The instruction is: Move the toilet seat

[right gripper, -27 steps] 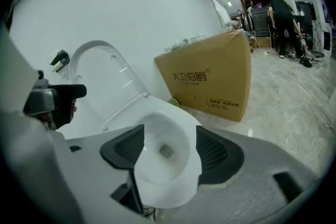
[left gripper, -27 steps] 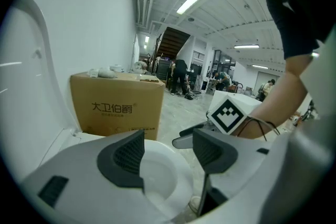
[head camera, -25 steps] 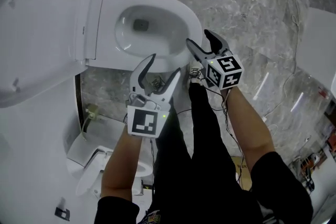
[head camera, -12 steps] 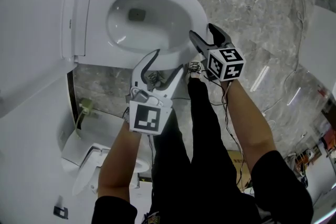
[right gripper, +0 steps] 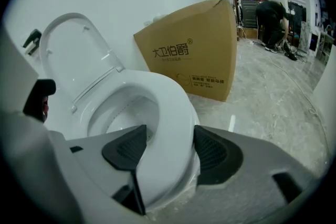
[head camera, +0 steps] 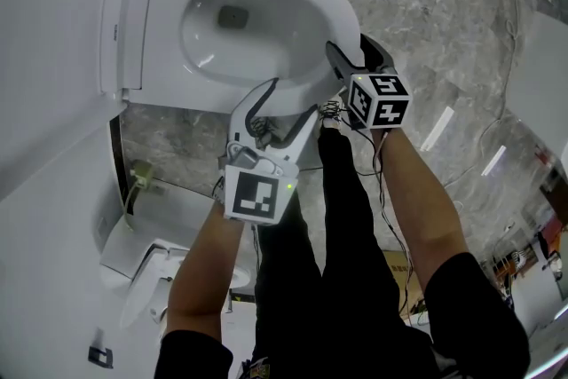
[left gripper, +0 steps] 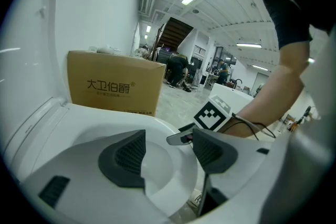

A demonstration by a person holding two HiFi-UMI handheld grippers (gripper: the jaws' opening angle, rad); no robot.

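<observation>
The seat (head camera: 330,13) looks hard and slippery; hold its front edge. The left claw (head camera: 291,98) and right claw (head camera: 349,44) sit open around it, and the right has just been closing a bit.

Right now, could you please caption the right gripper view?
Right gripper, jaws just closing, straddles the front of the toilet seat.

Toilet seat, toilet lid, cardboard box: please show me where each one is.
toilet seat (right gripper: 173,107), right gripper view, front rim.
toilet lid (right gripper: 68,47), right gripper view, raised inner face.
cardboard box (right gripper: 194,55), right gripper view, printed side.
</observation>
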